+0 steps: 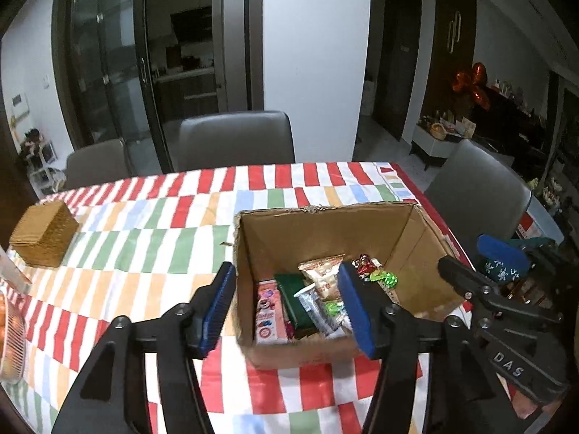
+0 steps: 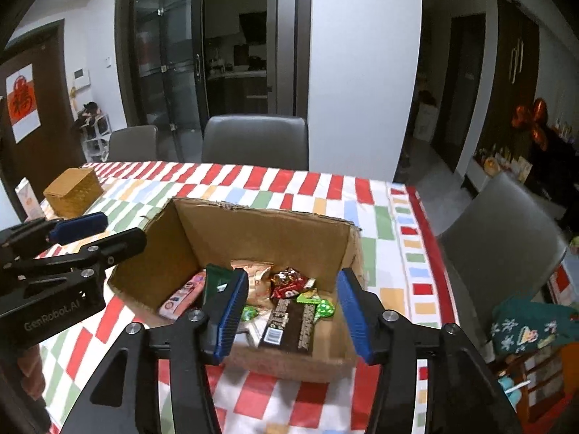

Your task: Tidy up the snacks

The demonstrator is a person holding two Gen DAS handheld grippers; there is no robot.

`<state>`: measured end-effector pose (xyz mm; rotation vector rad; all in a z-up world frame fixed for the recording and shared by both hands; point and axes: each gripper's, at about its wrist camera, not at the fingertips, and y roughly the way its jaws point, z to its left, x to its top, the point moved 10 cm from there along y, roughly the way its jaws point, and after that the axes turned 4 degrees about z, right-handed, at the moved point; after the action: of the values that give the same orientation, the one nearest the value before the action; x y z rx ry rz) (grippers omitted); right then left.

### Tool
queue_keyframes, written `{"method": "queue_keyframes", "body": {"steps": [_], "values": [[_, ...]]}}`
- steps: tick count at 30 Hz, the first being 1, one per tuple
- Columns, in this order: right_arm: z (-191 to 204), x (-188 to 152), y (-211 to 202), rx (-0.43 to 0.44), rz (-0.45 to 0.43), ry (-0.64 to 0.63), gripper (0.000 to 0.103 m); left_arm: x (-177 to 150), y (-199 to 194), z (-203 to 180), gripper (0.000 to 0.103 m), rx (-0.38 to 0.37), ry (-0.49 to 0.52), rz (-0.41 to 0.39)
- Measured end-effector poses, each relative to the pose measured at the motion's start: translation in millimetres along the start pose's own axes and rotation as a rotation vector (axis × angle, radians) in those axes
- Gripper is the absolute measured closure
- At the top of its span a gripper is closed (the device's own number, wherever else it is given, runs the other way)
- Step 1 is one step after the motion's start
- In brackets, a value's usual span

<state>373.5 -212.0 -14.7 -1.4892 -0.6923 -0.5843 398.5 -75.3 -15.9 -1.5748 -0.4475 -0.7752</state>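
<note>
What you can't really make out here

The box front wall hides the lower ends of the snacks, and the left claw pad covers a few more. Wrapper print is too small to read. A basket of something orange is cut off at the left edge, and the shelf clutter far back is just blur.
</note>
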Motion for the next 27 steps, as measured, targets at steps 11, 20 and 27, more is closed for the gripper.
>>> {"method": "queue_keyframes", "body": {"steps": [11, 20, 27], "values": [[0.1, -30.4, -79.6, -0.036, -0.141, 0.003, 0.03, -34.2, -70.6, -8.3, 0.019, 0.03, 0.036, -0.122], [-2.3, -61.7, -128.9, -0.027, -0.204, 0.053, 0.026, -66.5, -126.4, -16.1, 0.007, 0.02, 0.045, -0.213], [-2.0, -86.3, -154.2, 0.004, -0.209, 0.085, 0.023, -84.9, -155.0, -23.5, 0.001, 0.014, 0.066, -0.254]]}}
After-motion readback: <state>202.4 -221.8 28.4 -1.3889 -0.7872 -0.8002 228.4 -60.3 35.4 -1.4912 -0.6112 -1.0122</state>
